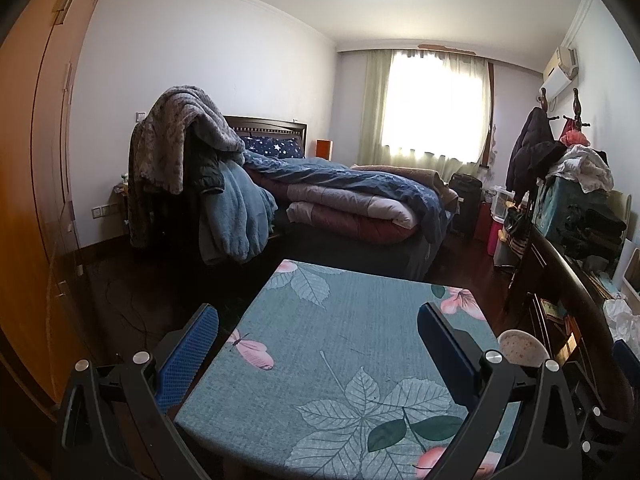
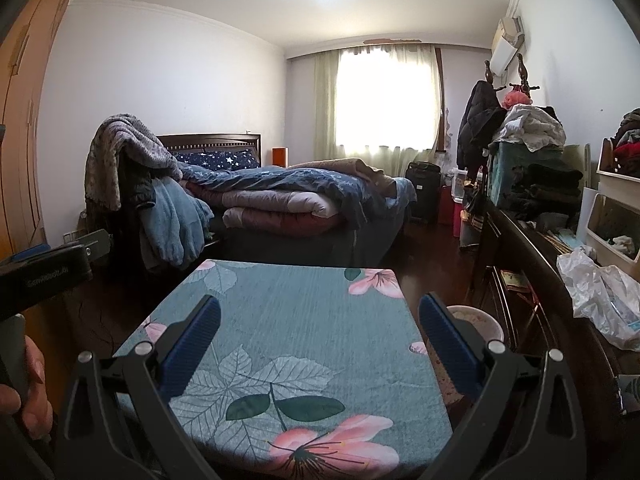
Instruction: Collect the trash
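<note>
Both grippers are hovering over a square table (image 1: 328,360) covered in teal woven cloth printed with grey veined leaves and pink flowers. Left gripper (image 1: 318,344): jaws spread wide, ribbed blue rubber pads (image 1: 188,356), black plastic frame, holding nothing. Right gripper (image 2: 320,332): same build, jaws spread just as wide, empty too. A hand (image 2: 28,384) is gripping the left handle at the left edge of the right view.

Trash: a crinkled translucent plastic bag (image 2: 600,300) is lying on the dark glossy wooden dresser (image 2: 532,248) to the right, well apart from both grippers. A round pale bin (image 2: 480,320) with speckled sides is standing just beside the table's right edge. Rumpled quilts are piling on the bed (image 2: 300,196) behind.
</note>
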